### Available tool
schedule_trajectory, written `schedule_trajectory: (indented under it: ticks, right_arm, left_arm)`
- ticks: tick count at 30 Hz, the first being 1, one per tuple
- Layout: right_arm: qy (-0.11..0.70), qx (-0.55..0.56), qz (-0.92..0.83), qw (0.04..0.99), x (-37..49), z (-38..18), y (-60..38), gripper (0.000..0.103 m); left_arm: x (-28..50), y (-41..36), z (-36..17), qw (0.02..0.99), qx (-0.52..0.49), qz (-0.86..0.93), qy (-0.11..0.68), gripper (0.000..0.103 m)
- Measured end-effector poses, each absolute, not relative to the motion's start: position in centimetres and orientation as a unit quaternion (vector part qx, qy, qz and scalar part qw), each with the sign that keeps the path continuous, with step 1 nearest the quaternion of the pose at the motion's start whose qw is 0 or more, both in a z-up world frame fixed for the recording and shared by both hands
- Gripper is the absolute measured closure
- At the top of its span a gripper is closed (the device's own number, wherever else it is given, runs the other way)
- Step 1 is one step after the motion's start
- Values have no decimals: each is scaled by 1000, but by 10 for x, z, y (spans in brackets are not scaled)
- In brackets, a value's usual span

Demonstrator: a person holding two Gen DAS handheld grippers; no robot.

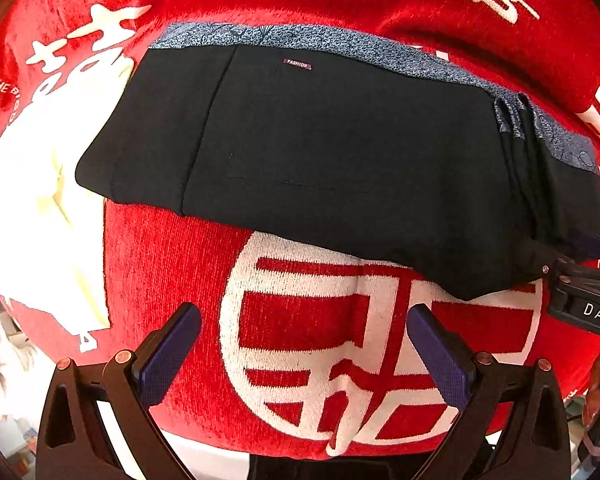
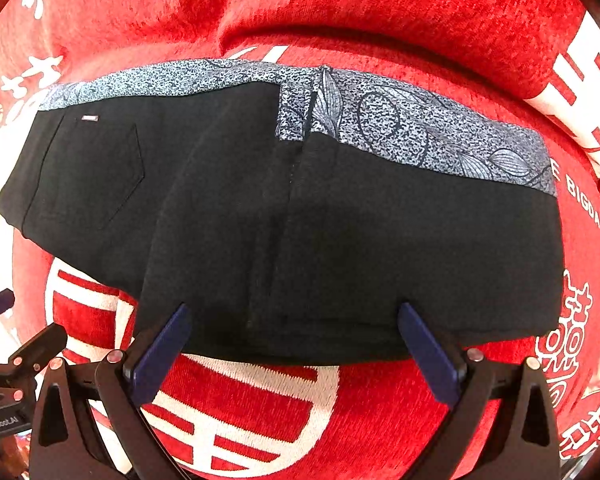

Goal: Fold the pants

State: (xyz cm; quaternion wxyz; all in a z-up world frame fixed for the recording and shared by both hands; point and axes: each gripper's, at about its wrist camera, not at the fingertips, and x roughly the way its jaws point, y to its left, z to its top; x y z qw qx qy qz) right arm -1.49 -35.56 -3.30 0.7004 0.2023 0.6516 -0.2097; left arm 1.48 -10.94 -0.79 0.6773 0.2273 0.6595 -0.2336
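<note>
Hovering wide apart, left gripper (image 1: 304,336) above red woven blanket (image 1: 172,264), holding nothing | right gripper (image 2: 292,332) spread wide at near edge of folded black pants (image 2: 300,220) | patterned grey waistband (image 2: 400,128) at far side

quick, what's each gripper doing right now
Left gripper: open, holding nothing, over the red blanket.
Right gripper: open, holding nothing, at the black pants' near edge.
</note>
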Motion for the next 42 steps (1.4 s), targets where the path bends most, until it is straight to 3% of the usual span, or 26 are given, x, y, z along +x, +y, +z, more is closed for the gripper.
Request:
schedule_trajectory:
  ticks: [29,42]
  right_arm:
    - [673,183,-209,686,-4,-41,-352,0]
    - [655,227,-191,695,5,-28,-347,0]
  left_arm:
    - [60,-87,-28,691,215,-197,662,0]
    - [79,-74,-34,690,212,-196,664,0]
